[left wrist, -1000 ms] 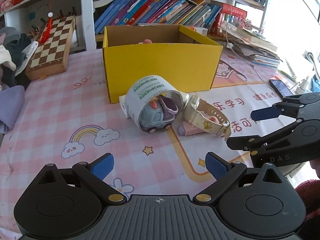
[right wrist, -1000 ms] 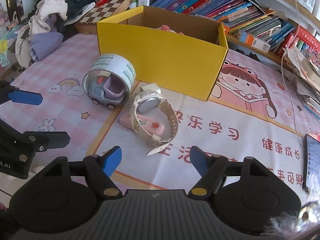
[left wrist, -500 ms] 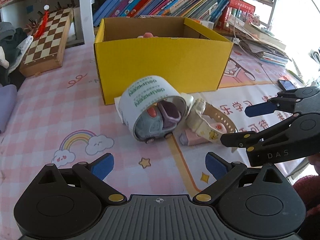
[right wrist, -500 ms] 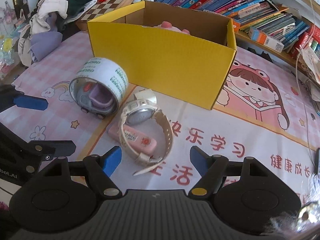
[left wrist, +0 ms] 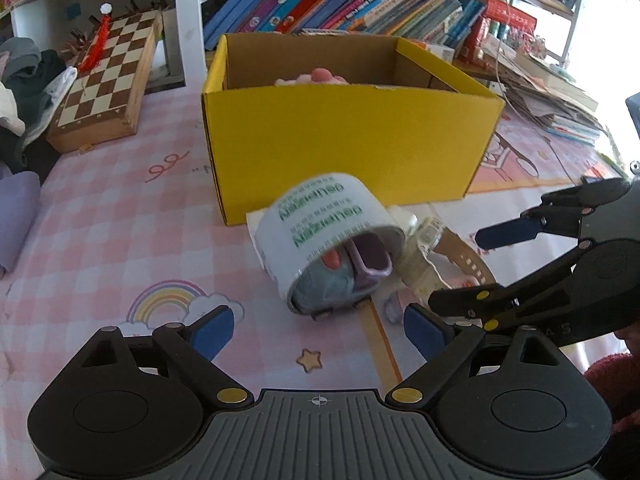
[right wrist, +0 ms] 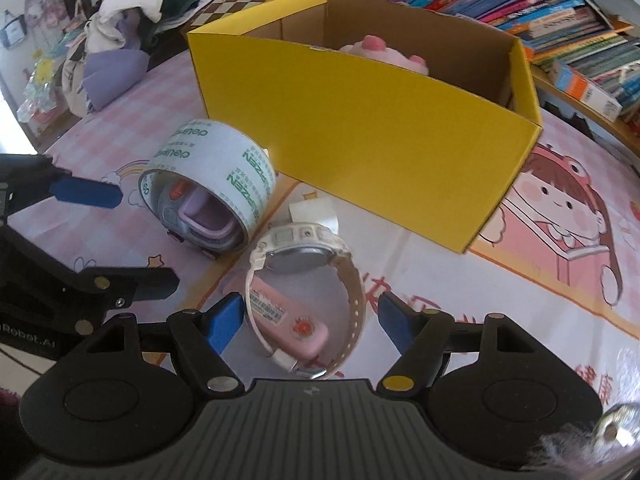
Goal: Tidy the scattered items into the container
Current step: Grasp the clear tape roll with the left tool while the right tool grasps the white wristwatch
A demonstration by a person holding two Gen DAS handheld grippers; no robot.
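Note:
A yellow cardboard box stands open with a pink plush toy inside. In front of it a white tape roll lies on its side over a grey-and-purple toy car. Beside them a cream wristwatch loops around a pink flat item. My left gripper is open, just short of the tape roll. My right gripper is open, its fingers on either side of the watch strap and pink item.
A wooden chessboard and a pile of clothes lie at the back left. Rows of books fill the shelf behind the box. Stacked papers sit at the right. A pink patterned cloth covers the table.
Both grippers have moved forward toward the items. The tape roll and watch now sit much closer to the fingers, and the right gripper's fingers now flank the watch.

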